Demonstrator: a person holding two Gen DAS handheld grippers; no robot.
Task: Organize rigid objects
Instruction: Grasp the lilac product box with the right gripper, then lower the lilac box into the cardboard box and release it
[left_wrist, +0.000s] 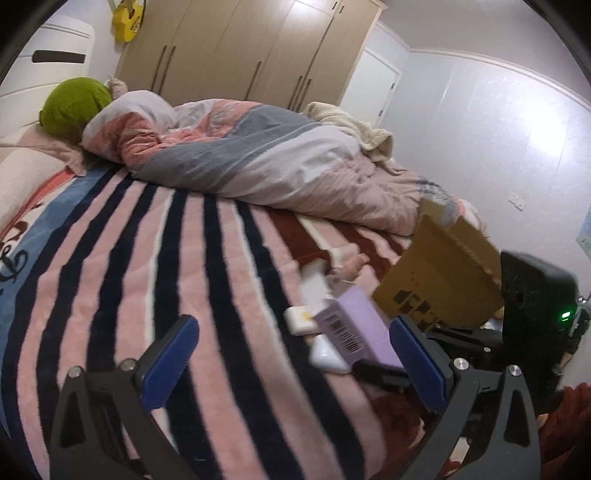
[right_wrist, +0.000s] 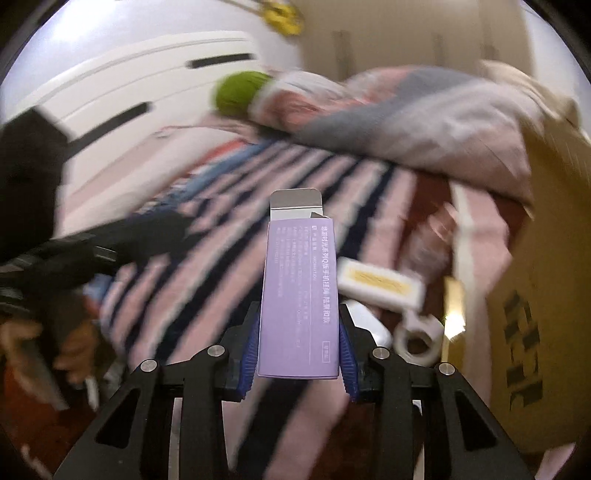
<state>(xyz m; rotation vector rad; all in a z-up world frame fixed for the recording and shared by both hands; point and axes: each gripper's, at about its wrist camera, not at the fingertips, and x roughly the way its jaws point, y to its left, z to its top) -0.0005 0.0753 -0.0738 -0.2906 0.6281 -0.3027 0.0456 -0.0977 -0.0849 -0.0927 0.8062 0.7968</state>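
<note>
Striped bedding (left_wrist: 155, 258) is serving as your work surface, with a rumpled quilt (left_wrist: 258, 155) beyond it. You are holding the purple box (right_wrist: 299, 295) in your right gripper (right_wrist: 298, 354); its blue pads are pressing on both long sides, near the box's closed end, and the opened flap end is pointing away from you. In the left wrist view the same box (left_wrist: 354, 325) is hanging just above the bedding, beside a brown carton (left_wrist: 439, 280).

Beyond the box, a white packet (right_wrist: 380, 284) with a yellow label is lying on the bedding, a tape roll (right_wrist: 417, 336) is sitting to its right, and the carton (right_wrist: 546, 295) is rising further right. Your left gripper (left_wrist: 291, 365) is hovering to the left of the box with its fingers wide apart and nothing between them.

The carton is probably where this box belongs. As you are carrying it, keep the squeeze light, since a thin, opened box will likely buckle. Swing it rightward slowly, lift it over the carton's wall, and lower it before letting go. The right view is blurring, so slow down and steady your hand.
</note>
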